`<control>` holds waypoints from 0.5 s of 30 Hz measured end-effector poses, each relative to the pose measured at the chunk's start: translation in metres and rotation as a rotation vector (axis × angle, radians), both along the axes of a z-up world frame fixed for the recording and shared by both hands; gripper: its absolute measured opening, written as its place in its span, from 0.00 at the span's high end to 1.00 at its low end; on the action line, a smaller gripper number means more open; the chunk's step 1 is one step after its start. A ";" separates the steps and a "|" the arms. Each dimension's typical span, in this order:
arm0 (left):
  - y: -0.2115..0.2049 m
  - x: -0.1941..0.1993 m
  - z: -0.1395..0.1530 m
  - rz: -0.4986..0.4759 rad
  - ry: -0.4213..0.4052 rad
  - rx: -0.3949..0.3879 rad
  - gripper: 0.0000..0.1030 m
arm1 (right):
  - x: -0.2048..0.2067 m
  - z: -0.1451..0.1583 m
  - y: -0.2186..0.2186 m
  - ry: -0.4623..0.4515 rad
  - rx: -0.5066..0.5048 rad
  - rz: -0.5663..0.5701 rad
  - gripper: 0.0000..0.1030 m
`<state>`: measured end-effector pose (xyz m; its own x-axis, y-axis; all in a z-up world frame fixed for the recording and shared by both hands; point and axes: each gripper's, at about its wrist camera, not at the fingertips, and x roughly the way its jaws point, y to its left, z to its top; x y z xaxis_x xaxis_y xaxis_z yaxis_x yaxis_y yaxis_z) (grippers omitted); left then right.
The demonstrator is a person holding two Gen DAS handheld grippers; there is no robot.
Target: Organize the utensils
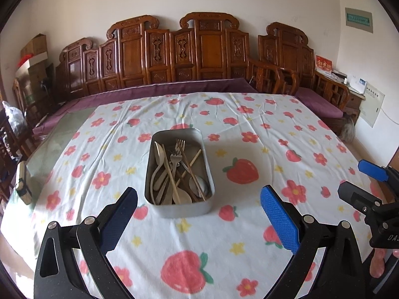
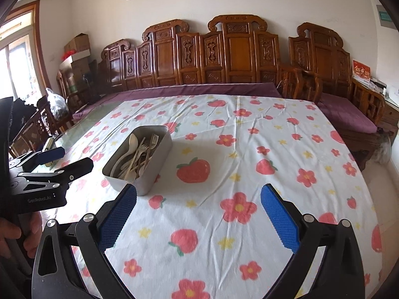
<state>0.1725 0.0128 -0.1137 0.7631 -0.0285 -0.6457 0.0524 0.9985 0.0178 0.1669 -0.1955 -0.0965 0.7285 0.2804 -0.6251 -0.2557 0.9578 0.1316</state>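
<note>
Metal tin (image 1: 183,209) w/ utensils (image 1: 174,174), "GenRobot.AI" on left tongs (image 2: 63,158)

Both wrist views look forward, low over table; share metal tray (image 1: 179,209), tablecloth (image 1: 249,129), wooden bench (image 2: 224,54).

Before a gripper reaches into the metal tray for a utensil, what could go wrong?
1. In the rectangular grey metal tray, pale spoons, steel forks and wooden chopsticks lie crossed, so lifting one may drag others out.
2. The tray sits loose on the wrinkled strawberry-print tablecloth; a push could slide it.
3. The left gripper and right gripper, both open, are close together and might collide.
</note>
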 end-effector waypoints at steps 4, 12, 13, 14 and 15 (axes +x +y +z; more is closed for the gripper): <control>-0.002 -0.015 0.013 0.011 -0.017 0.011 0.08 | -0.018 0.009 -0.005 -0.016 0.004 -0.008 0.03; -0.005 -0.047 0.057 0.026 -0.099 0.014 0.08 | -0.050 0.047 -0.014 -0.093 0.032 -0.024 0.03; -0.006 -0.049 0.062 0.028 -0.106 0.013 0.08 | -0.053 0.052 -0.015 -0.102 0.035 -0.025 0.03; -0.006 -0.053 0.068 0.029 -0.118 0.010 0.08 | -0.057 0.058 -0.015 -0.112 0.036 -0.027 0.03; -0.006 -0.056 0.072 0.029 -0.125 0.007 0.08 | -0.060 0.063 -0.016 -0.122 0.034 -0.029 0.03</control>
